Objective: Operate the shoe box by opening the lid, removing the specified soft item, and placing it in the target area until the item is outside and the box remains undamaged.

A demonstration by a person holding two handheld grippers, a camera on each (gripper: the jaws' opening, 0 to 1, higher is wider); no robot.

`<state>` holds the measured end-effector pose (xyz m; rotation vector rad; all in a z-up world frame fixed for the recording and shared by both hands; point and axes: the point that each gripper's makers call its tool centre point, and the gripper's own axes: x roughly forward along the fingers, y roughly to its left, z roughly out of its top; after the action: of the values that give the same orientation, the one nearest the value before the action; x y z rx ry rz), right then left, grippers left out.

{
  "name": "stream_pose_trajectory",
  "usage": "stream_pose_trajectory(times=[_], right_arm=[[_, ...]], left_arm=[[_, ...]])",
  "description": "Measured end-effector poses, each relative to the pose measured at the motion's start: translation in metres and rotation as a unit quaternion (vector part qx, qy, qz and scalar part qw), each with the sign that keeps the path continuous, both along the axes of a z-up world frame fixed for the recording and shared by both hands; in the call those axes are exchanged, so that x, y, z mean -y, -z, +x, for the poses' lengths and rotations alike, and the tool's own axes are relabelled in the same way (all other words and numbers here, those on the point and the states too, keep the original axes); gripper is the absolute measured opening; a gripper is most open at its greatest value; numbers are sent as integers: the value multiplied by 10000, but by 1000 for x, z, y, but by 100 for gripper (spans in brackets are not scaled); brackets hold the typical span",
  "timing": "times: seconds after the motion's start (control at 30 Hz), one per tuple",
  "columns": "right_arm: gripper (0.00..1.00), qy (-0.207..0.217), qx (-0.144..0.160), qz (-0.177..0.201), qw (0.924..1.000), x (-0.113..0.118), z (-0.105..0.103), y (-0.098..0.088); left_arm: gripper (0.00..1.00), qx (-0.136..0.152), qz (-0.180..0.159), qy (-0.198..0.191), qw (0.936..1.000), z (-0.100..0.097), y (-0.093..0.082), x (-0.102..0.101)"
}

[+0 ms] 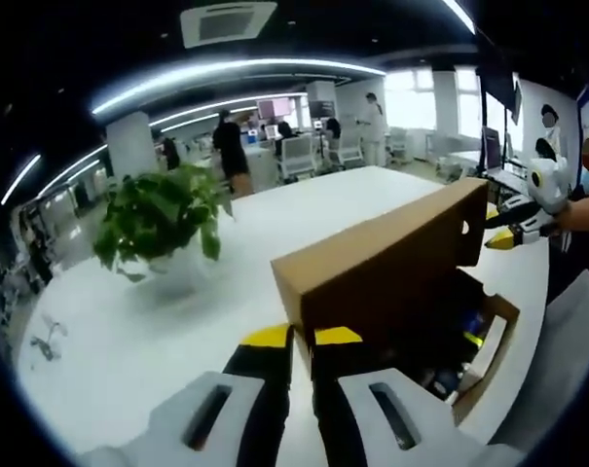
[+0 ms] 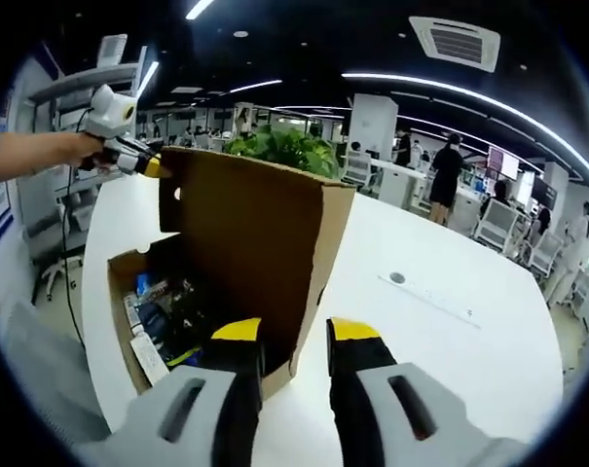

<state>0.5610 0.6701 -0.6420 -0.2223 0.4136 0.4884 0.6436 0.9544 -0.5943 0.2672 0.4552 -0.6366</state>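
The left gripper (image 1: 303, 337) pinches the raised lid (image 1: 391, 255) of the box (image 1: 474, 345) between its yellow fingertips (image 1: 267, 336). Beyond the lid's far end, the right gripper (image 1: 509, 231) touches it. A plant (image 1: 161, 212) stands beyond the fingers, leftward, on the table (image 1: 128, 331).
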Motion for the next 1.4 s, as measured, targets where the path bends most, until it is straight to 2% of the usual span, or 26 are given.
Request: stream_pose_trajectory(times=[0.53, 0.93, 1.13, 1.23, 1.4], right_arm=[[14, 79, -248, -109, 9996, 6, 3, 29], [5, 50, -259, -188, 9995, -1, 16, 35], [2, 125, -267, -365, 9989, 1, 22, 38], [2, 187, -301, -350, 9988, 3, 23, 38], [2, 154, -291, -375, 9988, 3, 24, 38]], left_arm=[[3, -66, 55, -40, 10000, 10, 1, 4], [3, -116, 188, -25, 9998, 19, 3, 6], [3, -127, 165, -79, 9998, 24, 4, 8], [4, -54, 224, -122, 9997, 27, 7, 9], [6, -177, 333, -164, 9992, 22, 23, 8]])
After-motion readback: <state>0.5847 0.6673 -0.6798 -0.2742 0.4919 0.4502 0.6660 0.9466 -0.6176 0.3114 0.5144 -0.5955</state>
